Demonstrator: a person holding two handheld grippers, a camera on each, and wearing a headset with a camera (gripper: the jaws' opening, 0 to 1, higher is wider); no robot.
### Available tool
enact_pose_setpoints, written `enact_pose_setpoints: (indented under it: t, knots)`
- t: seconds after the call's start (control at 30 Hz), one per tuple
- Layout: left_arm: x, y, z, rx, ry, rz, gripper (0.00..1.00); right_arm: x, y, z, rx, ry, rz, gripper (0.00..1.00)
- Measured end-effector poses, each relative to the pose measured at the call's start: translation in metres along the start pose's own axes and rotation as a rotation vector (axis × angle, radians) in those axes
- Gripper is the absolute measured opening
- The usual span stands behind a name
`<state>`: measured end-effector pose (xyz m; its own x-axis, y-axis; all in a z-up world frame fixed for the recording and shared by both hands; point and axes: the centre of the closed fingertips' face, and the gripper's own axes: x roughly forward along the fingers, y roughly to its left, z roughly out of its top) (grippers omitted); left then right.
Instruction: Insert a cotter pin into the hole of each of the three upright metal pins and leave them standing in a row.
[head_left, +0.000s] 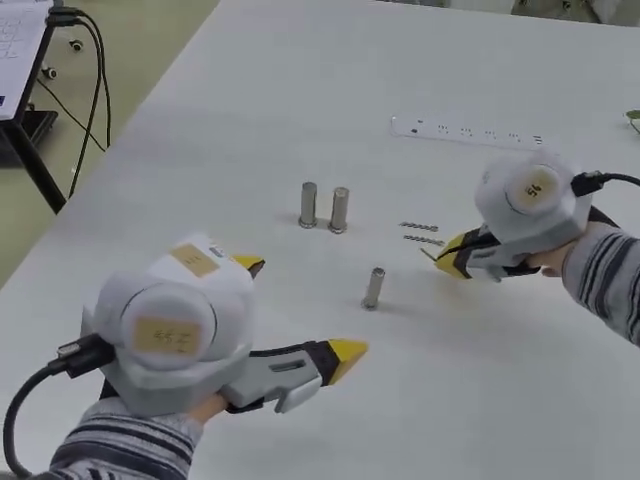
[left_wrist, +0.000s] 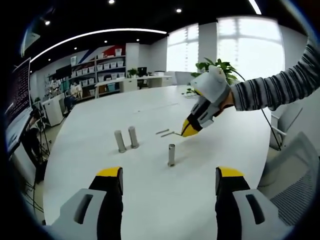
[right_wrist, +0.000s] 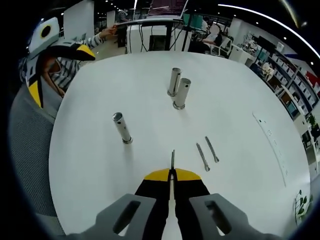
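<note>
Three metal pins (head_left: 339, 209) stand on my white surface (head_left: 300, 90); left gripper view adds office shelves (left_wrist: 107, 67). Left claw (head_left: 300, 307) spread; right claw (right_wrist: 172, 174) pinches a cotter pin (right_wrist: 172, 159).

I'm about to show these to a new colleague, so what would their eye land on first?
Probably the upright metal pins on the white table: a close pair mid-table and a lone pin set apart, nearer the person. Next, the right gripper, shut on a thin cotter pin that points toward them, with two loose cotter pins lying beside it. The left gripper is open at the near side.
</note>
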<state>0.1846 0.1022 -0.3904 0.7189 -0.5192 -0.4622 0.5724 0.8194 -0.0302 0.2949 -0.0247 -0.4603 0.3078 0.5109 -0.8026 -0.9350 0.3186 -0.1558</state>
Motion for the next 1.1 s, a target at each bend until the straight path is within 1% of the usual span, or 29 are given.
enact_pose_setpoints:
  t: [0.03, 0.13, 0.2, 0.27, 0.3, 0.4, 0.47, 0.5, 0.53, 0.6, 0.67, 0.8, 0.87, 0.97, 1.1]
  knots:
    - [0.0, -0.001, 0.0, 0.005, 0.001, -0.001, 0.73, 0.0, -0.002, -0.001, -0.001, -0.003, 0.001, 0.0]
    - [0.0, -0.004, -0.001, 0.013, 0.008, -0.003, 0.71, -0.007, 0.01, 0.001, -0.04, -0.018, -0.002, 0.0]
    - [0.0, -0.005, 0.002, -0.008, -0.006, -0.005, 0.69, -0.012, 0.017, 0.003, -0.071, -0.027, -0.005, 0.0]
    - [0.001, -0.006, 0.003, -0.011, -0.01, -0.017, 0.66, -0.016, 0.026, 0.005, -0.074, -0.035, 0.015, 0.0]
    - [0.002, -0.007, 0.003, -0.01, -0.008, -0.019, 0.66, -0.018, 0.028, 0.006, -0.079, -0.04, 0.015, 0.0]
    - [0.004, -0.008, 0.003, -0.006, 0.005, -0.024, 0.63, -0.022, 0.039, 0.01, -0.116, -0.058, 0.028, 0.0]
    - [0.005, -0.011, 0.002, -0.028, 0.001, -0.039, 0.6, -0.025, 0.048, 0.015, -0.154, -0.084, 0.046, 0.0]
    - [0.006, -0.014, 0.001, -0.048, 0.0, -0.054, 0.59, -0.026, 0.054, 0.019, -0.176, -0.105, 0.051, 0.0]
    - [0.006, -0.015, 0.001, -0.059, 0.0, -0.058, 0.57, -0.026, 0.06, 0.019, -0.183, -0.107, 0.063, 0.0]
    - [0.006, -0.017, 0.0, -0.07, 0.0, -0.067, 0.55, -0.027, 0.07, 0.022, -0.239, -0.122, 0.08, 0.0]
    - [0.007, -0.02, -0.002, -0.079, 0.004, -0.077, 0.53, -0.028, 0.079, 0.023, -0.266, -0.125, 0.097, 0.0]
    - [0.007, -0.025, -0.004, -0.095, 0.011, -0.095, 0.5, -0.029, 0.091, 0.028, -0.286, -0.143, 0.119, 0.0]
    - [0.007, -0.027, -0.005, -0.103, 0.013, -0.104, 0.47, -0.029, 0.096, 0.031, -0.298, -0.153, 0.12, 0.0]
    - [0.007, -0.033, -0.005, -0.131, 0.01, -0.129, 0.42, -0.032, 0.106, 0.04, -0.308, -0.194, 0.136, 0.0]
    - [0.008, -0.04, -0.004, -0.176, -0.001, -0.163, 0.35, -0.036, 0.119, 0.048, -0.359, -0.218, 0.148, 0.0]
